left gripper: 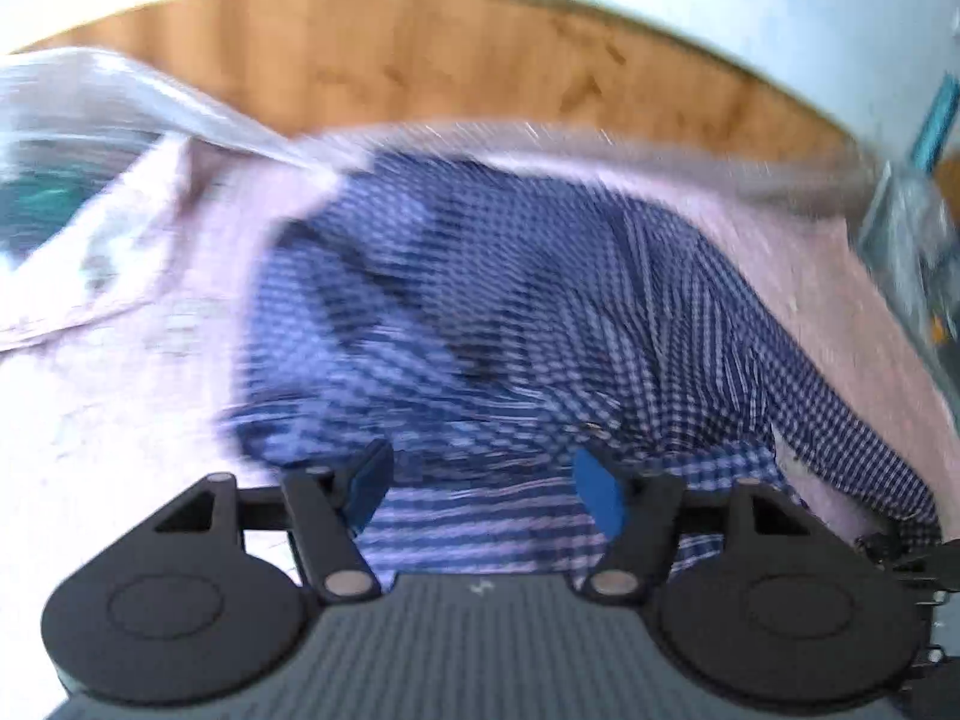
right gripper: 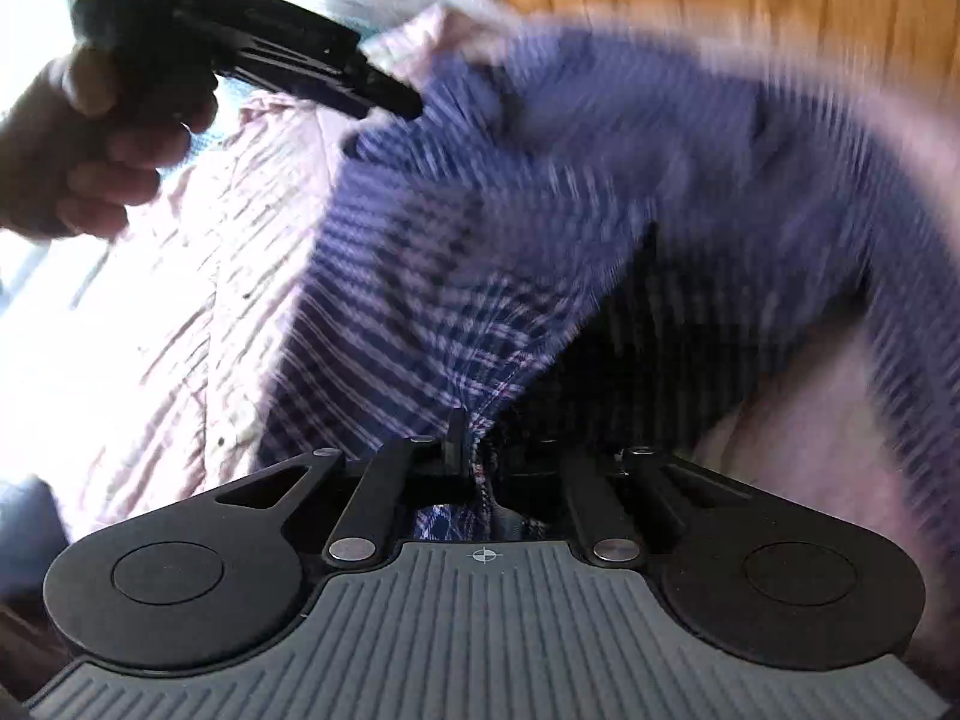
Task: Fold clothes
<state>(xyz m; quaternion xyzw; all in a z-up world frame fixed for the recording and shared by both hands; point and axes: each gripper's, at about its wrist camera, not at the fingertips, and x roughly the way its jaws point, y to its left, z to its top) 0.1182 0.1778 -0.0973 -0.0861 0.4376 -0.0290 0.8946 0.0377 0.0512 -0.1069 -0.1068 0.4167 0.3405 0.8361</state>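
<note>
A blue-and-white checked shirt (left gripper: 510, 300) lies bunched on a pink sheet (left gripper: 120, 408). My left gripper (left gripper: 486, 492) is open, its blue pads (left gripper: 597, 495) spread just above the shirt's near edge. In the right wrist view the left gripper (right gripper: 396, 99) shows at the upper left, held by a hand, its tip at the shirt's far edge. My right gripper (right gripper: 480, 450) is shut on a fold of the shirt (right gripper: 540, 210), and cloth is pulled up taut from its jaws. Both views are motion-blurred.
A pale pink striped garment (right gripper: 198, 276) lies on the left beside the checked shirt. A wooden headboard (left gripper: 420, 54) runs along the back. Clear plastic wrap (left gripper: 120, 96) lies at the far left, and blurred clutter (left gripper: 918, 252) stands at the right edge.
</note>
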